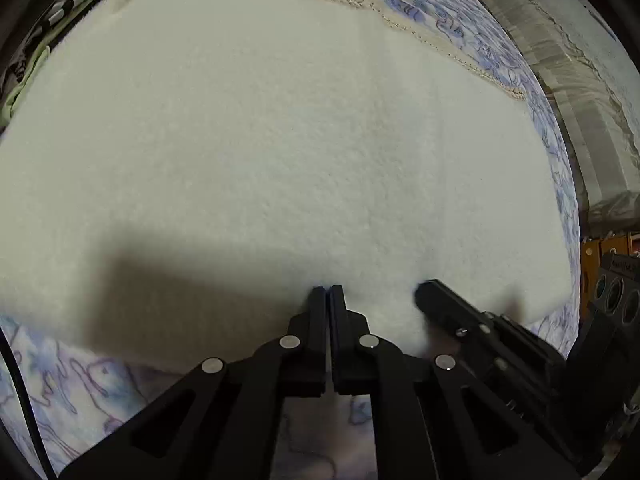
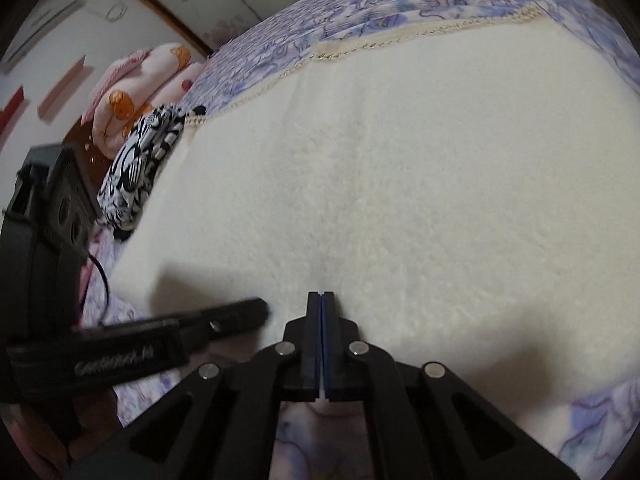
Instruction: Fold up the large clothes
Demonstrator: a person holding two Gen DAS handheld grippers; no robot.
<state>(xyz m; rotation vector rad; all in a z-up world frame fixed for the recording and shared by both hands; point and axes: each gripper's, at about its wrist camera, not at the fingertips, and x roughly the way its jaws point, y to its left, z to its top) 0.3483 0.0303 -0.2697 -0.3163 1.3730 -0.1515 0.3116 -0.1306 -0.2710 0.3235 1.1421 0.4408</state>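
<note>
A large cream fleece garment lies spread flat on a blue floral bedsheet, with a knitted trim along its far edge. It fills the right wrist view too. My left gripper is shut, its tips resting on the garment's near edge; whether it pinches fabric is unclear. My right gripper is shut in the same way on the near edge. Each gripper shows in the other's view: the right one close to the right, the left one close to the left.
A black-and-white patterned cloth lies at the garment's left edge, with a pink printed bundle beyond it. The bedsheet extends past the far trim. Stacked folded fabric sits off the bed to the right.
</note>
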